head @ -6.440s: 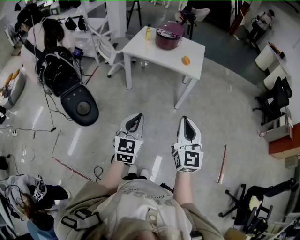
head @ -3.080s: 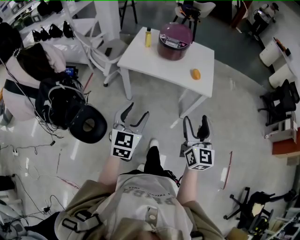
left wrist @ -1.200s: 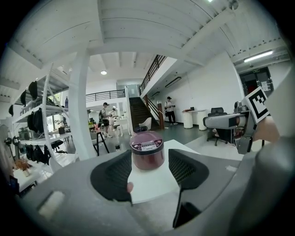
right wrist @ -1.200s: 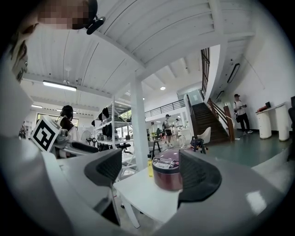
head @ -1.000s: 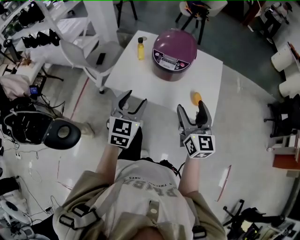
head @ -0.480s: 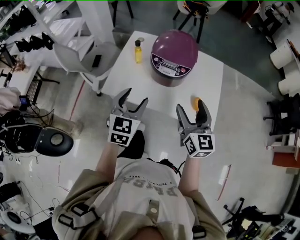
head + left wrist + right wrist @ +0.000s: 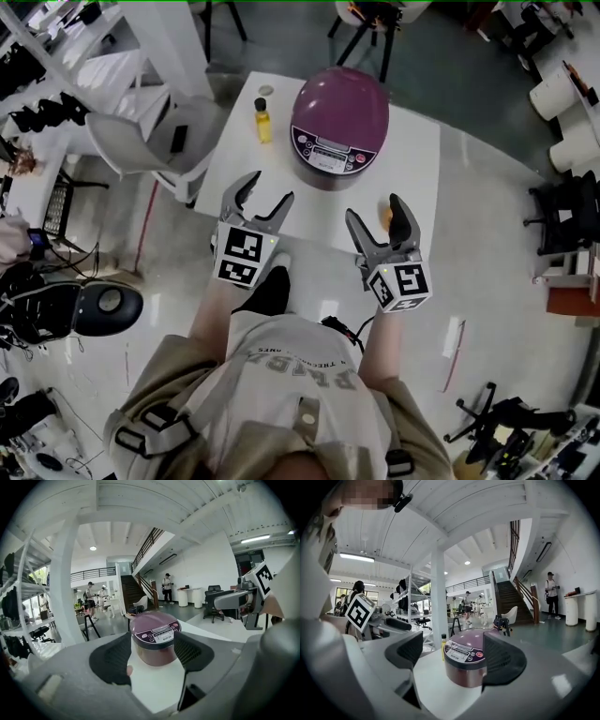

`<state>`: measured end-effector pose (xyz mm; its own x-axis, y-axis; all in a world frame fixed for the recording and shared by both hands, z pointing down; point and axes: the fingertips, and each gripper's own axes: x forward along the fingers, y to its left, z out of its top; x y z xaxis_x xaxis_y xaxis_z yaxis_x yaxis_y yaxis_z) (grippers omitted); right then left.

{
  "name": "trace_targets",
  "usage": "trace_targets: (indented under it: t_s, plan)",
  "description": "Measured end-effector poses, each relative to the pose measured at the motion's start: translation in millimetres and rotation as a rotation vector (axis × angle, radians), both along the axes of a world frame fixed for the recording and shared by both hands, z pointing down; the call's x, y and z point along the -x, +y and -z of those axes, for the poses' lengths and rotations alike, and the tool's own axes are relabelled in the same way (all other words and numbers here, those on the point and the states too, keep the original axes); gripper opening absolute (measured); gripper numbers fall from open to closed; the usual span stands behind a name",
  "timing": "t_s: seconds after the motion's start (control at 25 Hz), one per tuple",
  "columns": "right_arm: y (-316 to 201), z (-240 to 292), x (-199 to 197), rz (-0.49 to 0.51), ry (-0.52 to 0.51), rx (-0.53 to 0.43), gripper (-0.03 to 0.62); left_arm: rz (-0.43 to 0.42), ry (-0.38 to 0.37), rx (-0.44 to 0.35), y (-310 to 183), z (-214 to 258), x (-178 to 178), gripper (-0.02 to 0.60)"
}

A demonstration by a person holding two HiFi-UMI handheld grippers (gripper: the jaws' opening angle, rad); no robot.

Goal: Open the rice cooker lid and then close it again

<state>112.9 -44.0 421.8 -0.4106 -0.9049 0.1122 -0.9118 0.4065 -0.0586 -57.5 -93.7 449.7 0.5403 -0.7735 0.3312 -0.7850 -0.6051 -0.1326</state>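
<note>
A purple rice cooker [image 7: 339, 127] stands on the white table [image 7: 417, 164] with its lid down and its control panel facing me. It shows ahead between the jaws in the left gripper view [image 7: 154, 641] and in the right gripper view [image 7: 464, 665]. My left gripper [image 7: 267, 190] hovers at the table's near edge, short of the cooker. It is open, its jaws have just been opening a little, and nothing is between them. My right gripper [image 7: 375, 211] is beside it, open wide and empty, also short of the cooker.
A small yellow bottle [image 7: 262, 120] stands left of the cooker. An orange object [image 7: 384, 214] lies on the table, half hidden by my right gripper. A white chair [image 7: 155, 150] sits left of the table, and a black round seat [image 7: 98, 305] is on the floor.
Both grippers have moved forward to the table's near edge. The cooker looks larger and closer. The left jaws stand slightly wider.
</note>
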Motion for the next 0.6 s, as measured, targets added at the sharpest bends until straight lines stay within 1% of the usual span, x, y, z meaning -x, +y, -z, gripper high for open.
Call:
trace_targets:
  t_s: [0.08, 0.32, 0.6]
  plan:
    - [-12, -2, 3, 0.007, 0.019, 0.01, 0.373, -0.023, -0.01, 0.002, -14, -2, -2, 0.296]
    - [-51, -11, 7, 0.007, 0.03, 0.036, 0.377, -0.087, -0.036, 0.018, -54, -14, -9, 0.305]
    - [-92, -16, 18, 0.043, 0.08, 0.074, 0.377, -0.165, -0.059, 0.031, -98, -16, -16, 0.319]
